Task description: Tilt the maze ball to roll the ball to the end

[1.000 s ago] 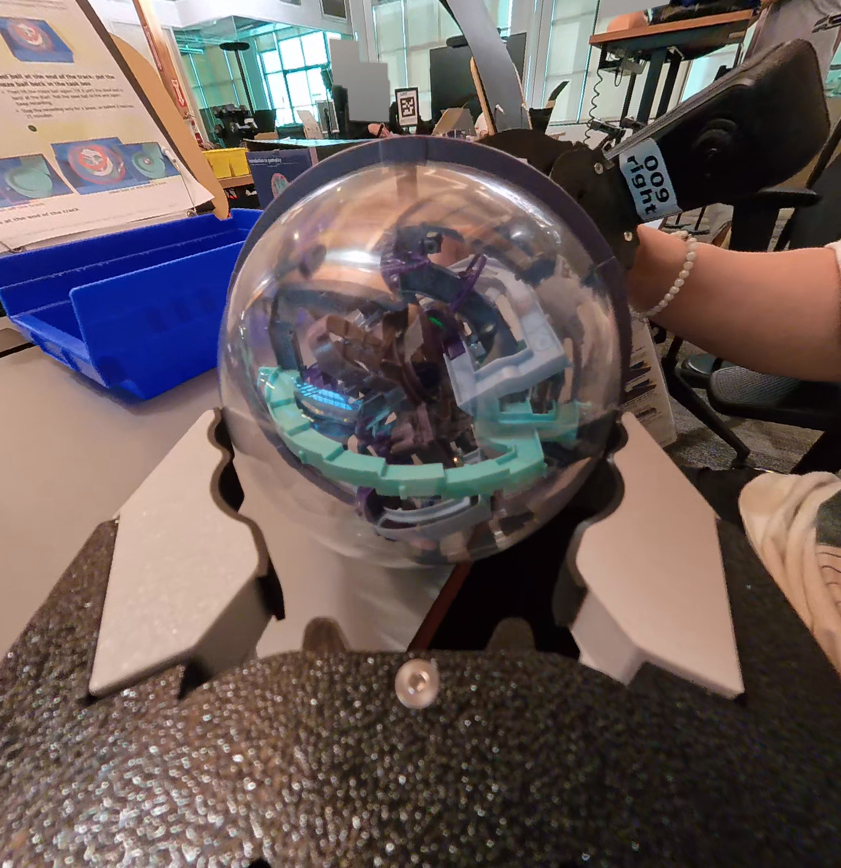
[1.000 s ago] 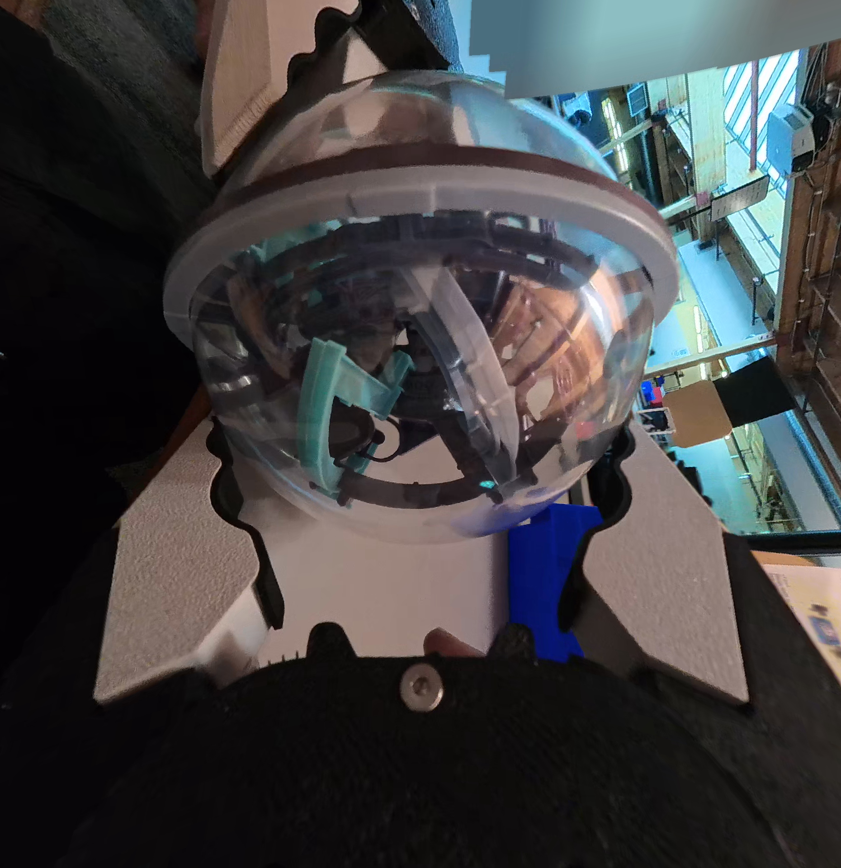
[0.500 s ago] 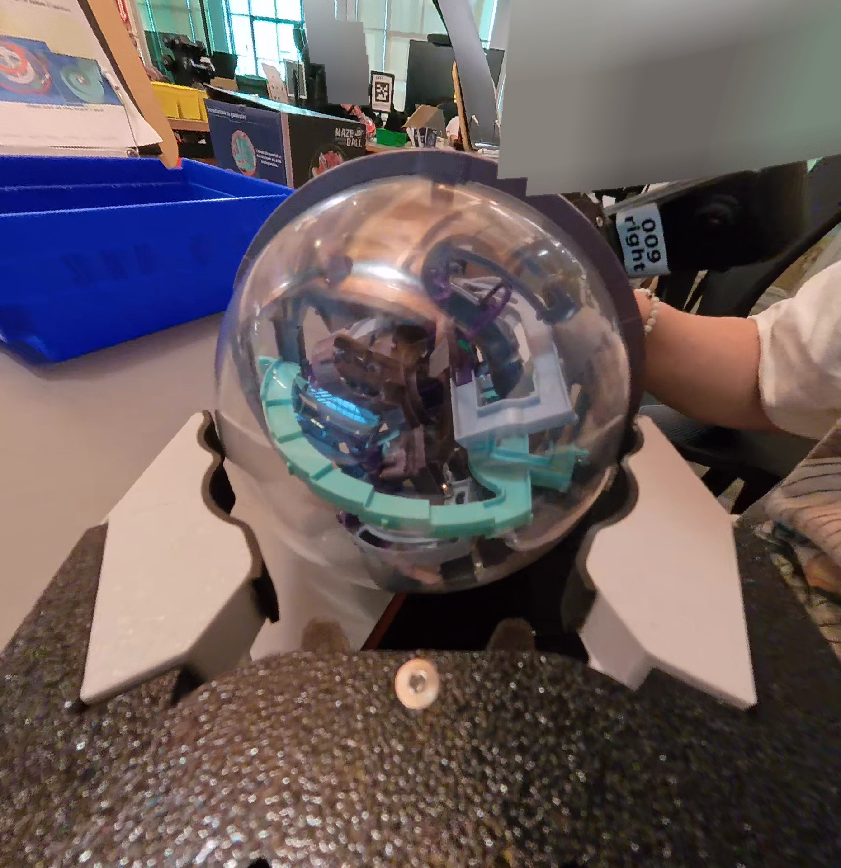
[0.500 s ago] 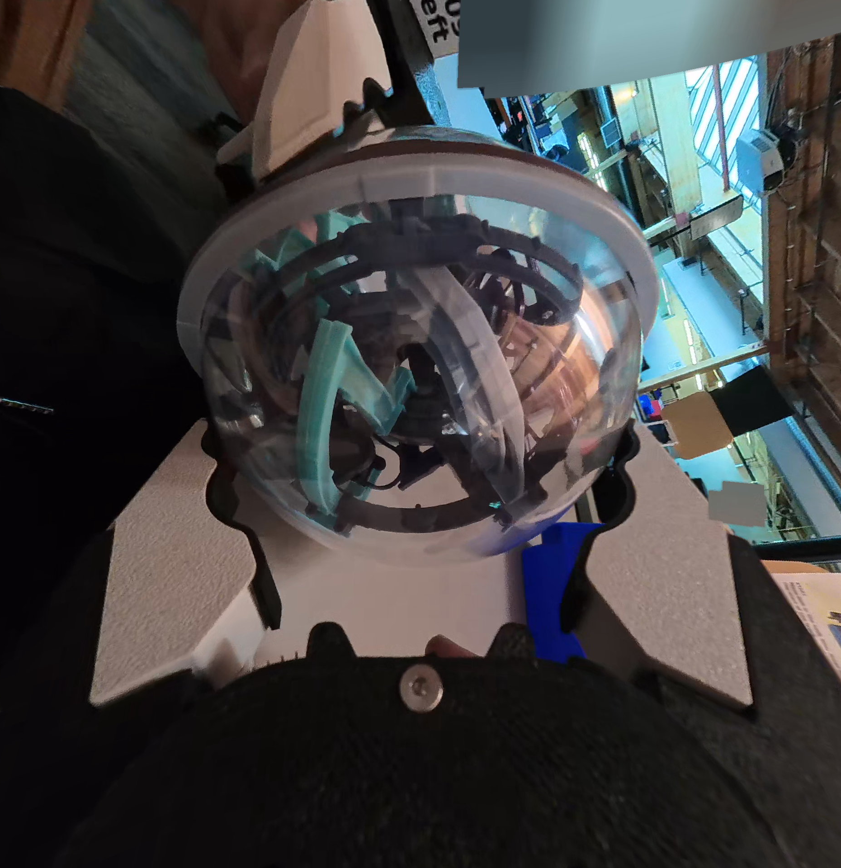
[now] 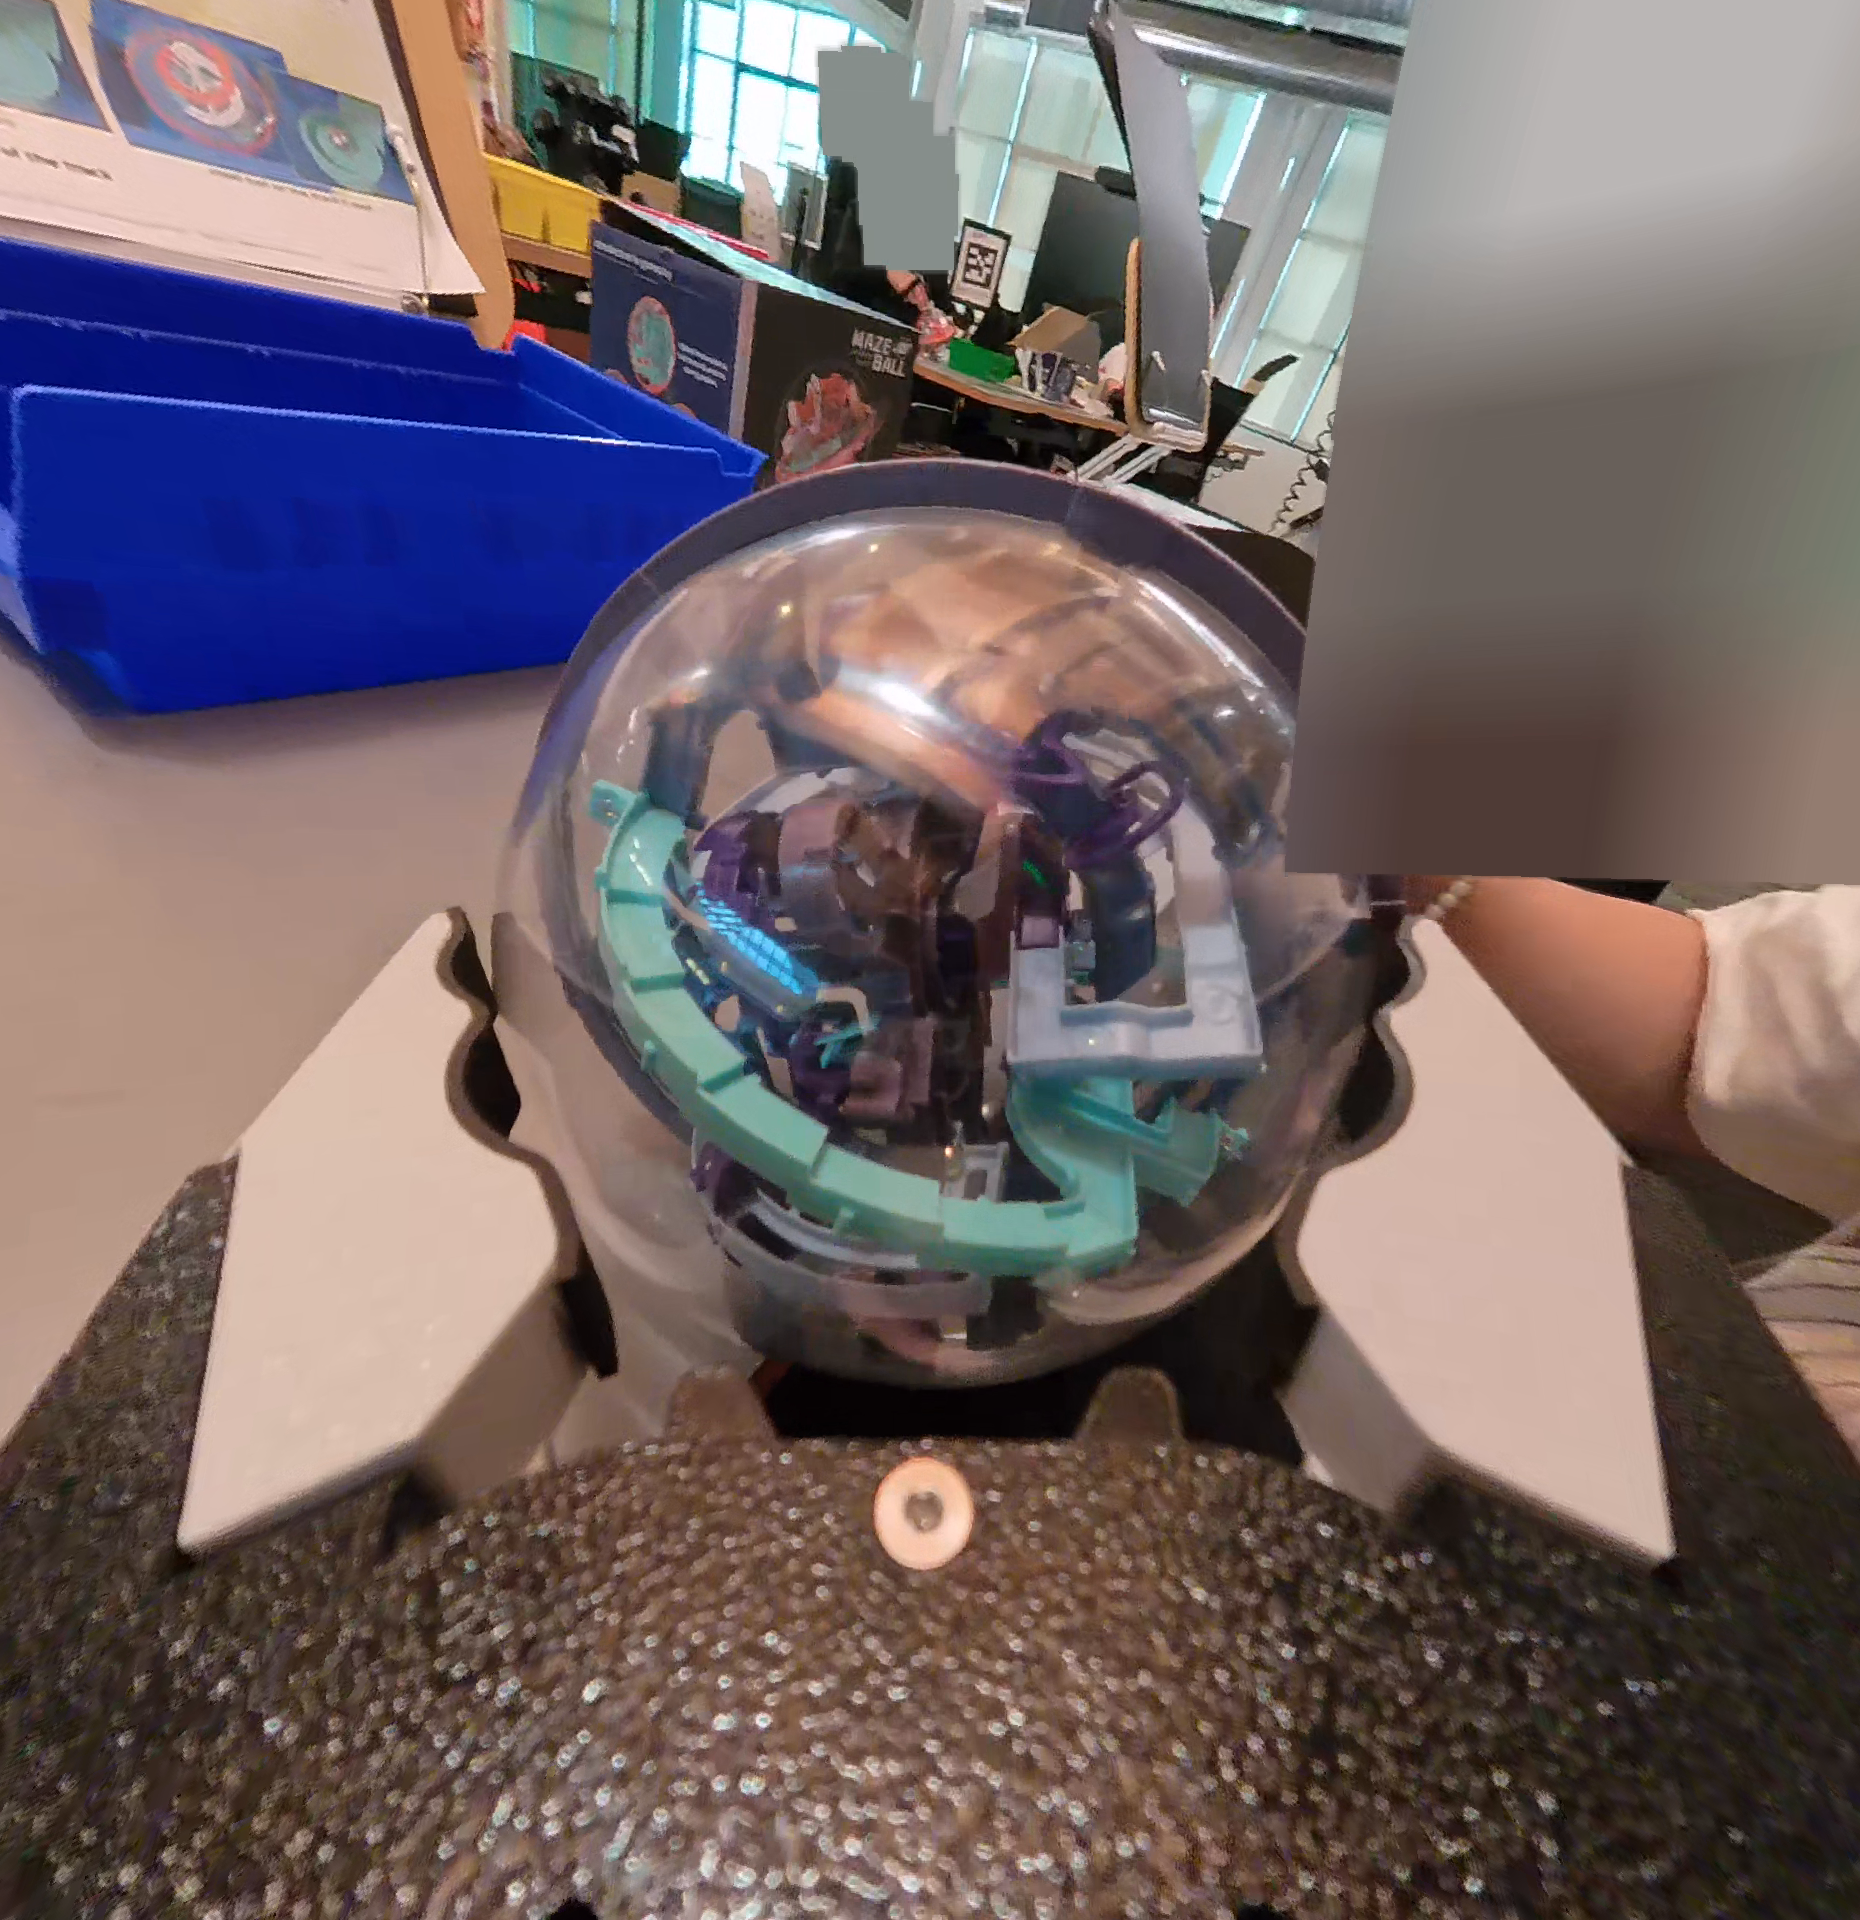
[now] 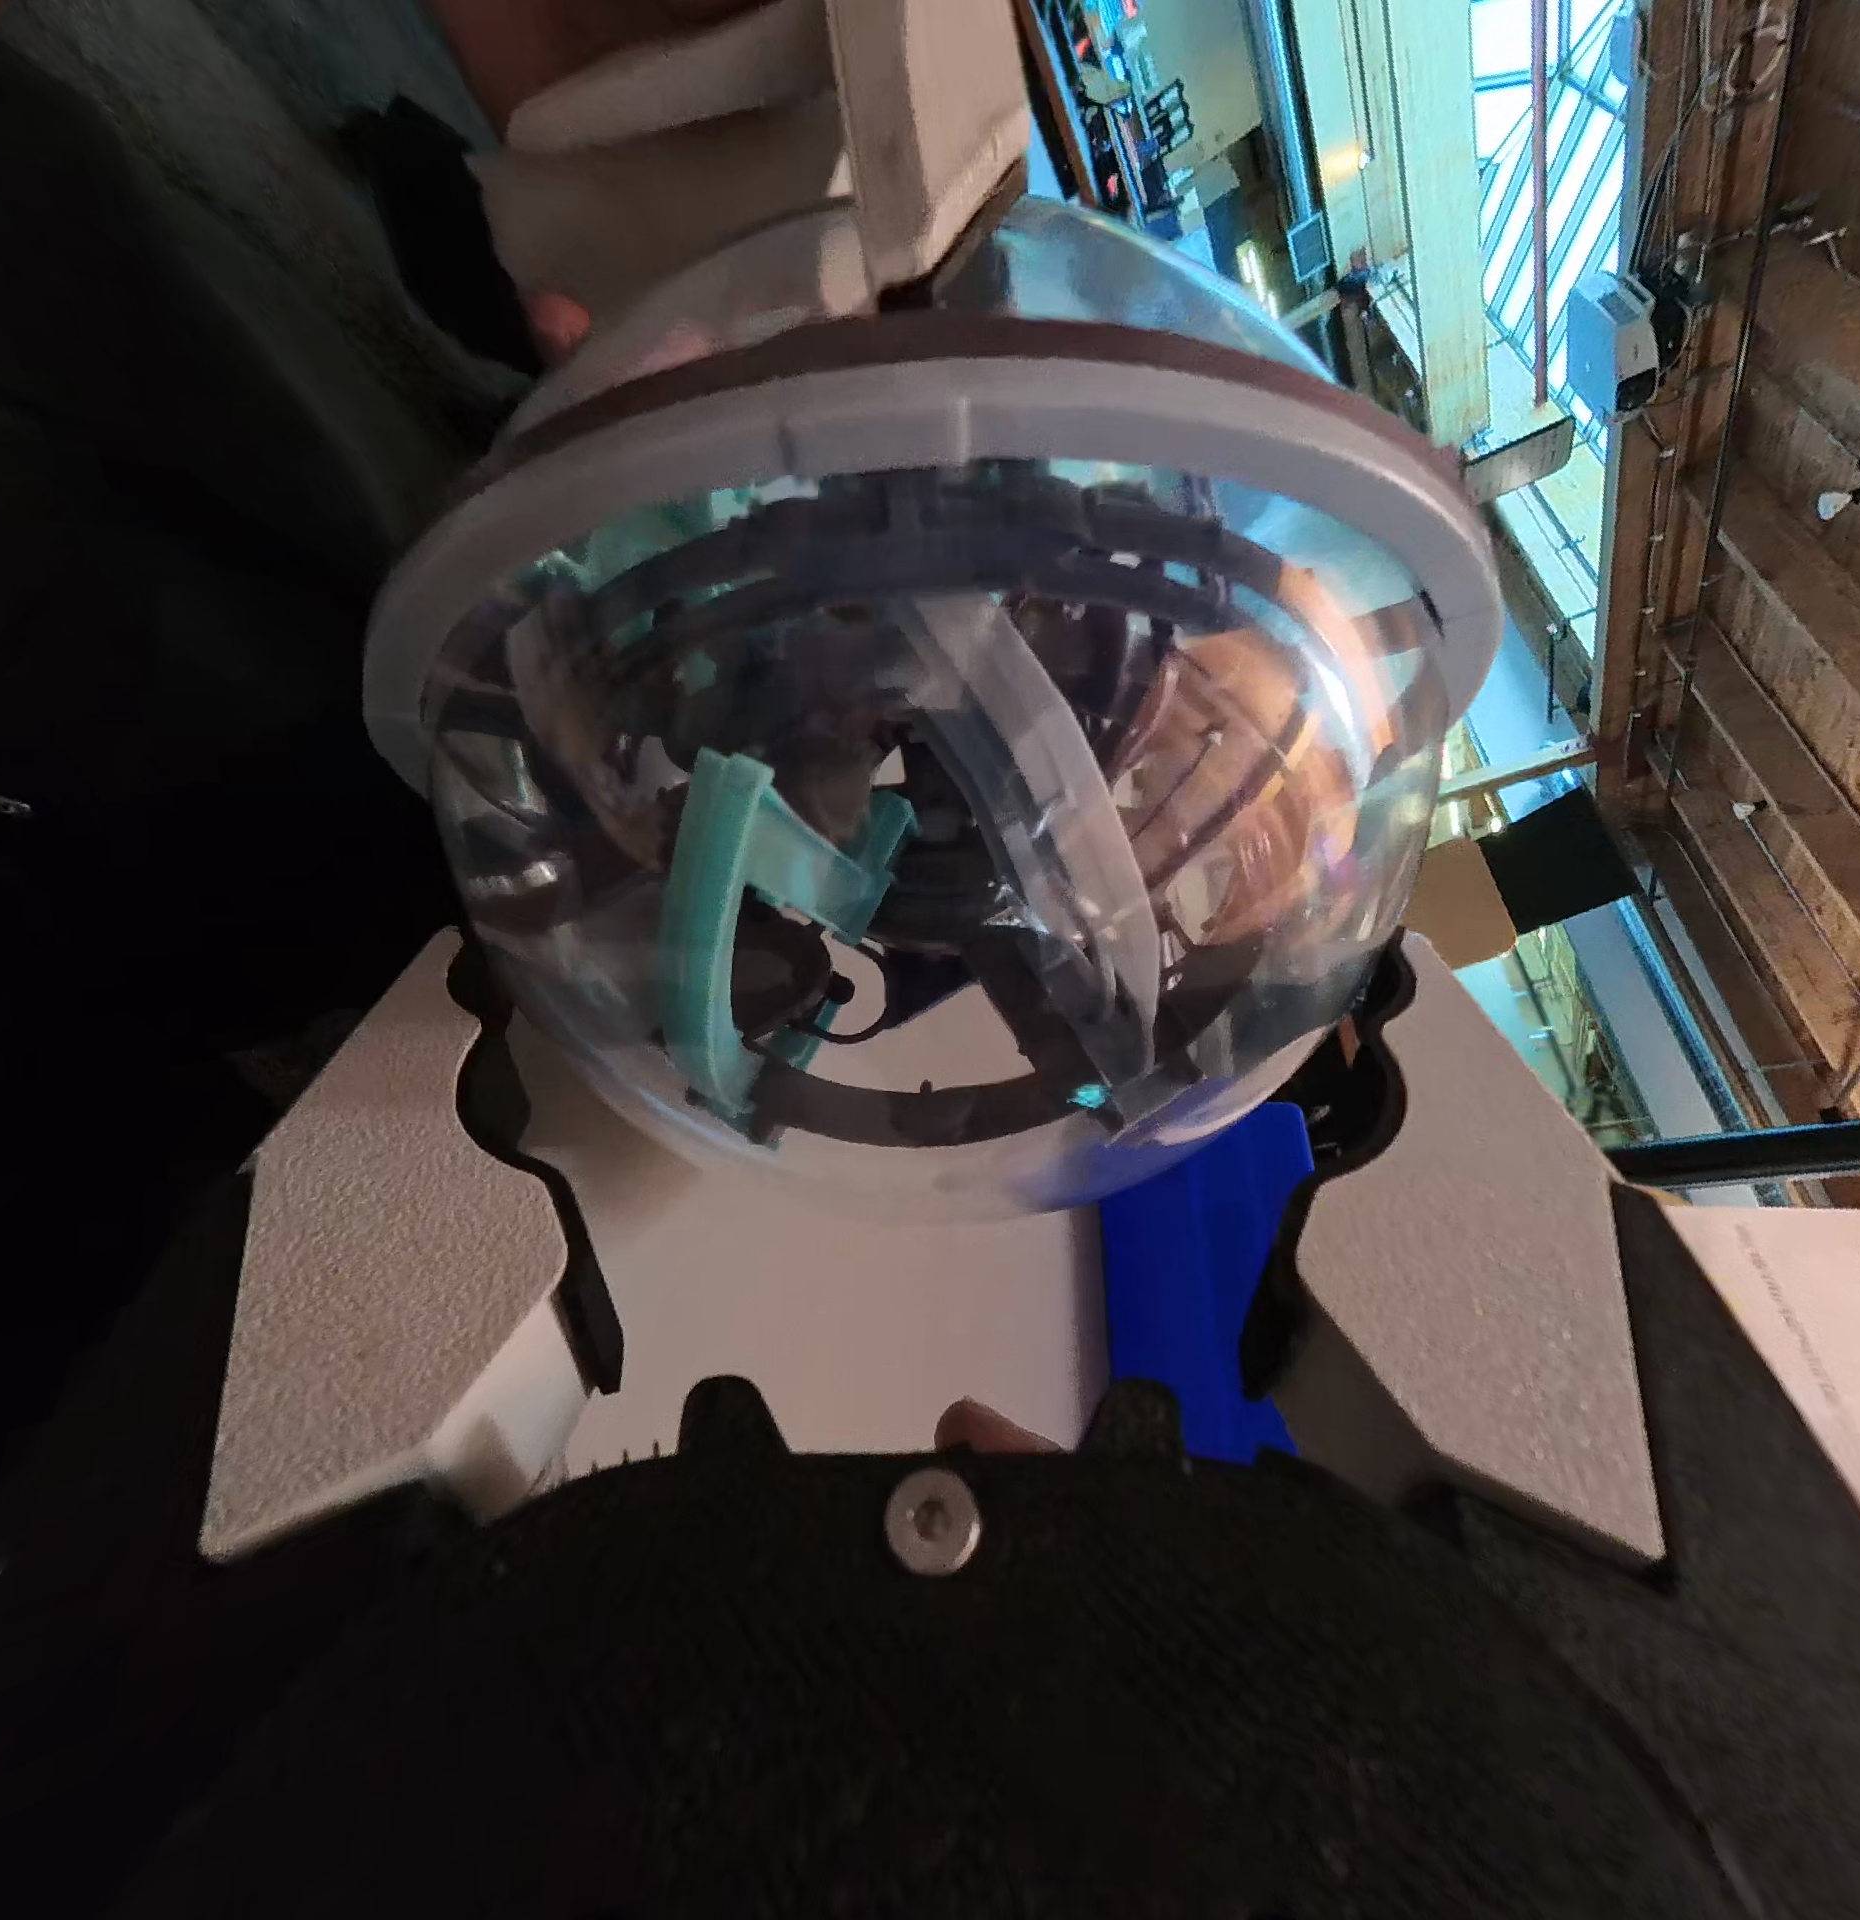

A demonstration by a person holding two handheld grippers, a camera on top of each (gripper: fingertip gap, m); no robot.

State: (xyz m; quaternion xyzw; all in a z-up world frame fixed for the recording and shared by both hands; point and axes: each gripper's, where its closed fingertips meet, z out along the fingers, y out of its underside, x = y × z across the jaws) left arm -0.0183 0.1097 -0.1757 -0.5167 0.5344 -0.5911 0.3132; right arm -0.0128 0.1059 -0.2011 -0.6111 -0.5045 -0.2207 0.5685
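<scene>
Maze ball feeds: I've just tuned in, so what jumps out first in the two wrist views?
The clear maze ball fills the middle of both views, its teal track curling through the lower half, and it sits clamped between the left gripper and the right gripper. Behind it in the left wrist view, a blue bin stands on the grey table.

I see the maze ball (image 5: 936,935), a clear plastic sphere with a dark band around its middle, held up off the surface (image 5: 178,935). Inside, a teal track (image 5: 760,1132) curves from nine o'clock to five o'clock, beside purple, brown and pale grey pieces. I cannot find the small ball.
</scene>
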